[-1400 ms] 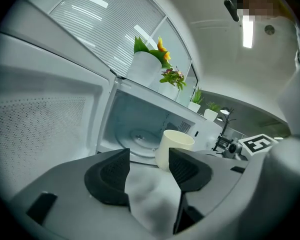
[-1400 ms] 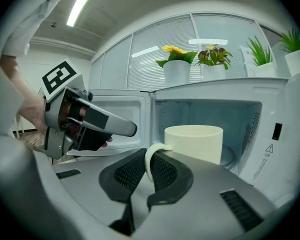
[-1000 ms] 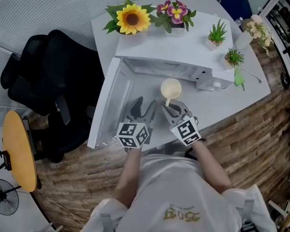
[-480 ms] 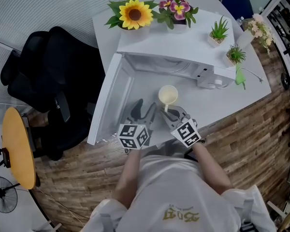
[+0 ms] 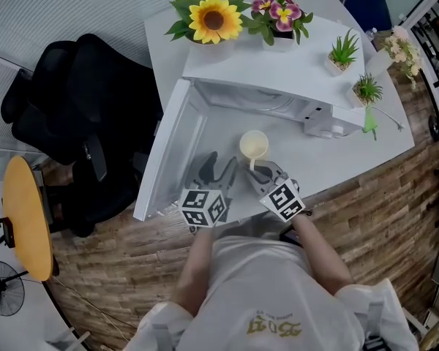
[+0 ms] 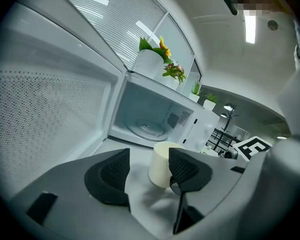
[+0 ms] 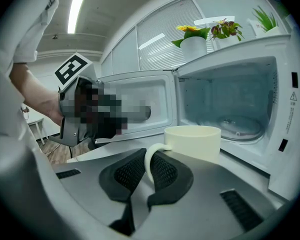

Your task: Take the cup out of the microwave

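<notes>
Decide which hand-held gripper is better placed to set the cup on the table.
Right. The right hand-held gripper is shut on the handle of the cup, outside the microwave. The left hand-held gripper stands open and empty beside it.

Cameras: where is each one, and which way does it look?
Head view: on the person's head, looking steeply down at the open microwave and cup; shows torso, left gripper, right gripper.
Left gripper view: rides that gripper, looking along open jaws at the microwave.
Right gripper view: rides that gripper, facing the microwave; jaws shut on the cup's handle.
All three share the cup.
</notes>
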`<state>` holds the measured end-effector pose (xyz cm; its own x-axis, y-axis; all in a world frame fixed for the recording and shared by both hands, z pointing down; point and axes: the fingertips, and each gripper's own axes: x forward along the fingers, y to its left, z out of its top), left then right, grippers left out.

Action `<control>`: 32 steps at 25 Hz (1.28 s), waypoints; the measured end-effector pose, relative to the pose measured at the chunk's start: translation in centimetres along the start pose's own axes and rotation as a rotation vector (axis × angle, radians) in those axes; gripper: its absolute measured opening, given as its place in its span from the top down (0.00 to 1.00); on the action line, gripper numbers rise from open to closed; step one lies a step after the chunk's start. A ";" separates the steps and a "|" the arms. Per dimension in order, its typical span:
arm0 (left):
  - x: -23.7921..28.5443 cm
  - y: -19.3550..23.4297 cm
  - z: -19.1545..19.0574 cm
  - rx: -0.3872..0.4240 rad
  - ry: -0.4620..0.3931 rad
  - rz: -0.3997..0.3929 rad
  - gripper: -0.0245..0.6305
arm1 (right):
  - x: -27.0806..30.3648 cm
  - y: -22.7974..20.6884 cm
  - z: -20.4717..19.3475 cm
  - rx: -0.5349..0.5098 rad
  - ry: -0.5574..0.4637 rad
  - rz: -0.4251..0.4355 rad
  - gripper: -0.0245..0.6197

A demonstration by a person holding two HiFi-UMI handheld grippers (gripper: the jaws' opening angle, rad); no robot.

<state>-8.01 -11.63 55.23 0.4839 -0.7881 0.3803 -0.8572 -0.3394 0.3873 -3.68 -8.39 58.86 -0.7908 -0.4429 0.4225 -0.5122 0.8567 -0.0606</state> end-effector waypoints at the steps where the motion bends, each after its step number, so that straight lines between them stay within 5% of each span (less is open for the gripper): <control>1: 0.1 0.1 0.0 -0.002 0.001 0.001 0.59 | 0.1 0.0 0.0 0.001 -0.001 0.006 0.91; 17: 0.6 0.6 0.2 -0.015 0.001 -0.003 0.59 | 1.3 1.3 -0.3 0.049 -0.061 0.144 0.91; 32: 0.6 0.5 0.0 -0.008 0.015 -0.024 0.58 | 1.1 -0.3 -1.7 0.041 -0.002 0.078 0.90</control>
<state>-8.14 -12.23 55.66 0.5068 -0.7721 0.3834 -0.8439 -0.3537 0.4034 -3.82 -8.67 60.90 -0.8295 -0.3758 0.4132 -0.4622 0.8772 -0.1301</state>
